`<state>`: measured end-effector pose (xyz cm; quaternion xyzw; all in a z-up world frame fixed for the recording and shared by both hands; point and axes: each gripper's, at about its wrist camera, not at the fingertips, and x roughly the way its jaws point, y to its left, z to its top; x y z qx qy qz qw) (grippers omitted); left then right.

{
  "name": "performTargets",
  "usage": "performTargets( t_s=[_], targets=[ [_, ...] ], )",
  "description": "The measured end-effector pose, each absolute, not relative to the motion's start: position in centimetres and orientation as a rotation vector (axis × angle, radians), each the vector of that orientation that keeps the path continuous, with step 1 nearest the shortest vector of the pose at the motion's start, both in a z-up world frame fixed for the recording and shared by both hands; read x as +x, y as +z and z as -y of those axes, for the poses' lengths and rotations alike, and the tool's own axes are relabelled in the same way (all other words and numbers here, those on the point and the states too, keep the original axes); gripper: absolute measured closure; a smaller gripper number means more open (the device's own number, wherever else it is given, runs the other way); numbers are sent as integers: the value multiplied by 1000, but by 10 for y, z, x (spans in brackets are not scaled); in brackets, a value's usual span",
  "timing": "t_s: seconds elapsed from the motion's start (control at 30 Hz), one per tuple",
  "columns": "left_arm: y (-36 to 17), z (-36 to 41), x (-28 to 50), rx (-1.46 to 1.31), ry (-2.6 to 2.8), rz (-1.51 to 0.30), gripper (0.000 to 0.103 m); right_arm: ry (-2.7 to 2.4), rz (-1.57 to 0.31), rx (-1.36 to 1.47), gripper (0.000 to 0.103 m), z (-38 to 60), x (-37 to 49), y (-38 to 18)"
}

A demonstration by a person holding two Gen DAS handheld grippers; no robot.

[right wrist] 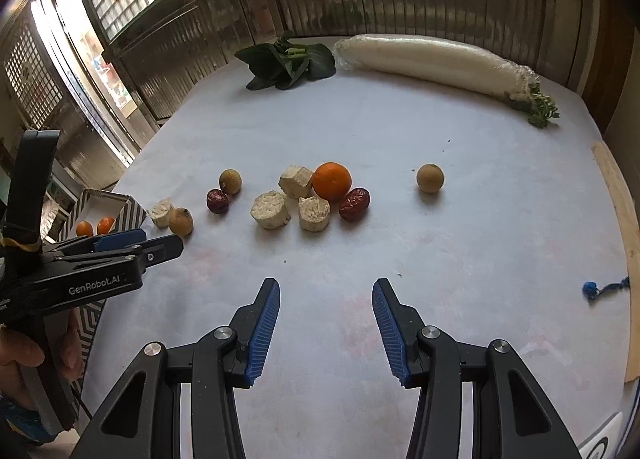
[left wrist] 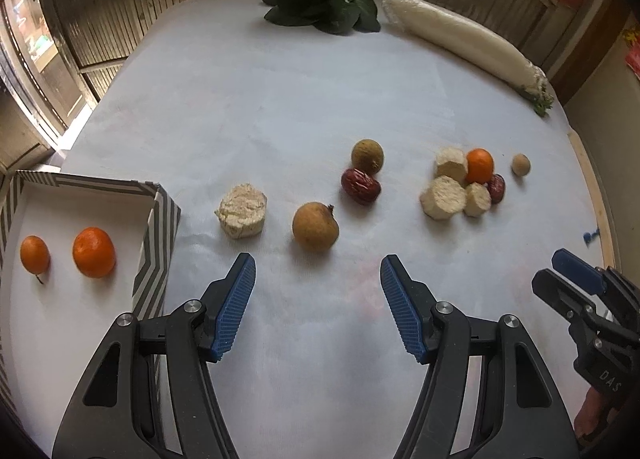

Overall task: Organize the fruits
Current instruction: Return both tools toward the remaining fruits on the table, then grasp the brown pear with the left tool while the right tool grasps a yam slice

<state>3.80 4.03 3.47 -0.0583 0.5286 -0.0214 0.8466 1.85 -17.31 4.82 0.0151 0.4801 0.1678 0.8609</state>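
My left gripper point(left wrist: 318, 279) is open and empty, just short of a brown longan point(left wrist: 315, 226). A striped box point(left wrist: 158, 219) at the left holds two oranges point(left wrist: 93, 252). On the white table lie a red date point(left wrist: 360, 186), another longan point(left wrist: 367, 156), a pale cut chunk point(left wrist: 242, 211), and a cluster of chunks point(left wrist: 444, 197) with an orange point(left wrist: 479, 165) and a date. My right gripper point(right wrist: 326, 299) is open and empty, short of that orange point(right wrist: 331, 181) and a date point(right wrist: 354, 204). A lone longan point(right wrist: 430, 177) lies to the right.
A white radish point(right wrist: 432, 63) and dark leafy greens point(right wrist: 288, 63) lie at the table's far side. A blue string piece point(right wrist: 596, 290) lies near the right edge. A wooden fence runs behind the table.
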Motion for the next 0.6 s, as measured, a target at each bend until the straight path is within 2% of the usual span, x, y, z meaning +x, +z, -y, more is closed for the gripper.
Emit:
performTargets(
  t_s=[0.47,0.6],
  targets=[
    [21,-42,61,-142,-13,-1145,37,411,-1027,-22,57,151,64,22],
    [21,-41,65,-135,-8,-1144,37,407,-1026,-52,66,145,76,15]
  ],
)
